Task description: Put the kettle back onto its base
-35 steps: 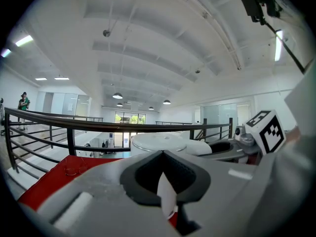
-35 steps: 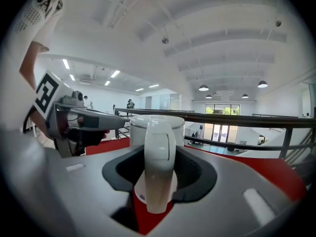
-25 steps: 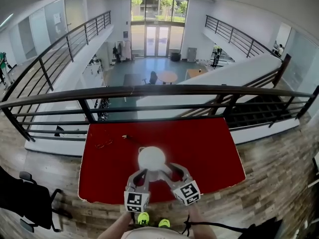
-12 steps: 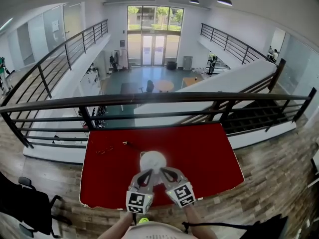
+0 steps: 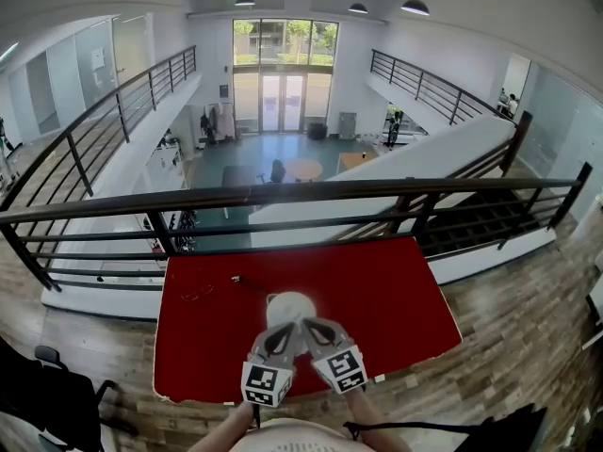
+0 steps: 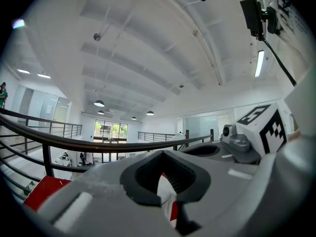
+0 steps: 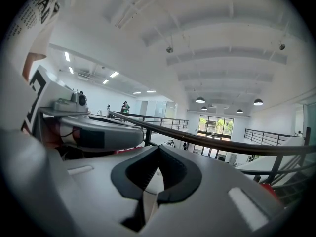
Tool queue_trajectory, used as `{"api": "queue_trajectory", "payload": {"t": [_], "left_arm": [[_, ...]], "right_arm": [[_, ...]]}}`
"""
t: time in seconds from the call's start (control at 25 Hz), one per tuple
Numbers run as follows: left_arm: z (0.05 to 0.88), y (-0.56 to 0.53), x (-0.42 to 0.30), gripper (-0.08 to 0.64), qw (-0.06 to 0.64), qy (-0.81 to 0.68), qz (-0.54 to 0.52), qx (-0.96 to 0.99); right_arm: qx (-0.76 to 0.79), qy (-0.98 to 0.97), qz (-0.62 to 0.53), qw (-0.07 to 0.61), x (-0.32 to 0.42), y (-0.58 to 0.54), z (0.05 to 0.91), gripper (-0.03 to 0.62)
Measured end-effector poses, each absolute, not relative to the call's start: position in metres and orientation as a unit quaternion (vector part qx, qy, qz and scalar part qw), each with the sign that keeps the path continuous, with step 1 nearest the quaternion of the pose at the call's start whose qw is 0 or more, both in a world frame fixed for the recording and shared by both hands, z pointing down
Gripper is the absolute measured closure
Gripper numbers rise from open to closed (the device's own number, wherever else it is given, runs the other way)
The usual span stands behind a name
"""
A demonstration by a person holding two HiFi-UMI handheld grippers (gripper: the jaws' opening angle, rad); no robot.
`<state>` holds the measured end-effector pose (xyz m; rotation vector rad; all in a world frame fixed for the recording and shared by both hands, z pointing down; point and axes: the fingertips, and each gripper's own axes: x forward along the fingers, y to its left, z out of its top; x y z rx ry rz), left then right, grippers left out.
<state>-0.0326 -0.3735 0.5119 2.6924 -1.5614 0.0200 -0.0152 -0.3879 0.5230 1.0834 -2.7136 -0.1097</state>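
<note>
A white kettle (image 5: 290, 307) stands near the middle of the red table (image 5: 396, 290). I see no separate base; what lies under the kettle is hidden. A thin cable (image 5: 240, 280) runs off to its far left. My left gripper (image 5: 280, 333) and right gripper (image 5: 309, 329) meet at the kettle's near side, with their tips against its body. In the left gripper view the jaws (image 6: 165, 184) stand together, and white and red show through the gap. In the right gripper view the jaws (image 7: 157, 176) are shut, with white behind them. I cannot tell whether either one pinches a part of the kettle.
A dark metal railing (image 5: 301, 194) runs just past the table's far edge, with a drop to a lower floor beyond it. A small thin item (image 5: 195, 295) lies on the table's left part. A black chair (image 5: 47, 394) stands on the wooden floor at lower left.
Both grippers' fingers stood spread at the kettle's near side a second ago. Now each pair is drawn together. The kettle stays at the same spot on the table.
</note>
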Motion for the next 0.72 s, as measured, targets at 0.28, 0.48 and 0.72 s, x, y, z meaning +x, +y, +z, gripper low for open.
{"api": "queue_trajectory", "payload": {"t": [0.28,0.48,0.72], "left_arm": [[0.517,-0.374,-0.043,0.553,0.026,-0.505,0.003,0.863],[0.516,-0.375,-0.042,0.554,0.028,-0.505,0.002,0.863],[0.516,-0.367,-0.045,0.554,0.033,-0.502,0.002,0.864]], "right_arm": [[0.366,-0.923,-0.039,0.114,-0.024,-0.387,0.525,0.584],[0.367,-0.922,-0.039,0.116,-0.022,-0.386,0.526,0.584],[0.371,-0.920,-0.036,0.121,-0.022,-0.380,0.527,0.584]]}}
